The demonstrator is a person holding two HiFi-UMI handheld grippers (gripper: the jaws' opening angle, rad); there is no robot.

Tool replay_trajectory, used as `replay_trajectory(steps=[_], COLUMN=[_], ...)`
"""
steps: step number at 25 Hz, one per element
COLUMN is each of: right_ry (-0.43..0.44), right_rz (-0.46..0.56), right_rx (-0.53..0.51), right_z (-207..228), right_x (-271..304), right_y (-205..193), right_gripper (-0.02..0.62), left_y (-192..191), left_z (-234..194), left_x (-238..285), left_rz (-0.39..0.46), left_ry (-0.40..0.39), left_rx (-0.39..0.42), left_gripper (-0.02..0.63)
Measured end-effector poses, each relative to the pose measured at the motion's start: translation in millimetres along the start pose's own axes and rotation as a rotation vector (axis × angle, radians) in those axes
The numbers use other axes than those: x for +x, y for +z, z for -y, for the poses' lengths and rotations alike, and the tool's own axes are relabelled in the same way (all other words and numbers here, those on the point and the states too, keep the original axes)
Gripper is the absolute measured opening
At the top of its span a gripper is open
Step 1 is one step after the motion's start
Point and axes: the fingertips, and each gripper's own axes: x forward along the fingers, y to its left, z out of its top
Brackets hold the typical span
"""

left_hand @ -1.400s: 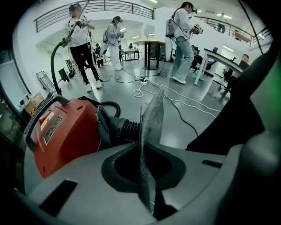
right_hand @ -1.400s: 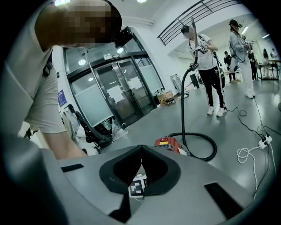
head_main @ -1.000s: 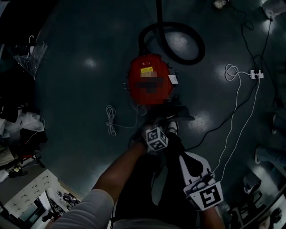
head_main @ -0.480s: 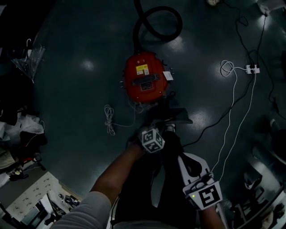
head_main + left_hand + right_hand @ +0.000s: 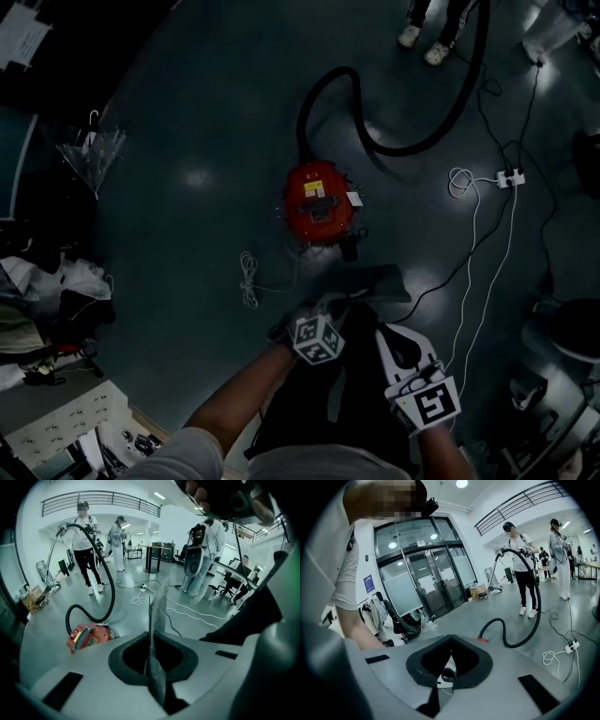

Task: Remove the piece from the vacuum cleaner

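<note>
The red vacuum cleaner (image 5: 319,214) stands on the dark floor, small and well below my hands, with its black hose (image 5: 412,145) running off to the upper right. My left gripper (image 5: 343,296) is shut on a thin, dark, flat piece (image 5: 370,281), which hangs in the air nearer me than the vacuum. In the left gripper view the piece (image 5: 157,616) stands edge-on, clamped in the left gripper (image 5: 152,645), with the vacuum (image 5: 86,637) on the floor at the left. My right gripper (image 5: 390,336) is at my lower right; in its own view the right gripper (image 5: 449,639) has its jaws together with nothing between them.
A power strip (image 5: 506,178) with white cables (image 5: 473,244) lies at the right, and a white cord coil (image 5: 248,281) left of the vacuum. A person (image 5: 86,550) holds the hose's far end. Clutter (image 5: 47,309) lines the left side. Glass doors (image 5: 426,583) stand behind.
Both grippers have risen, so the vacuum now looks smaller and farther off. The piece in the left gripper has come up away from the vacuum. The hose has been pulled out toward the upper right.
</note>
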Motion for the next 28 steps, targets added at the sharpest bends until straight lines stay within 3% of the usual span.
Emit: replay_trajectory(steps=[12, 28], right_ry=[-0.009, 0.004], right_rz=[0.091, 0.119], right_rx=[-0.088, -0.174], right_z=[-63.8, -115.3], right_x=[-87.2, -126.5], right_y=[84.5, 117.4], right_gripper=[0.017, 0.015], left_y=[106.2, 133.2], left_z=[33.0, 69.8], left_x=[-165.3, -223.0], left_rz=[0.083, 0.109], left_ry=[0.029, 0.021], left_rx=[0.03, 0.007], left_gripper=[0.029, 0.029])
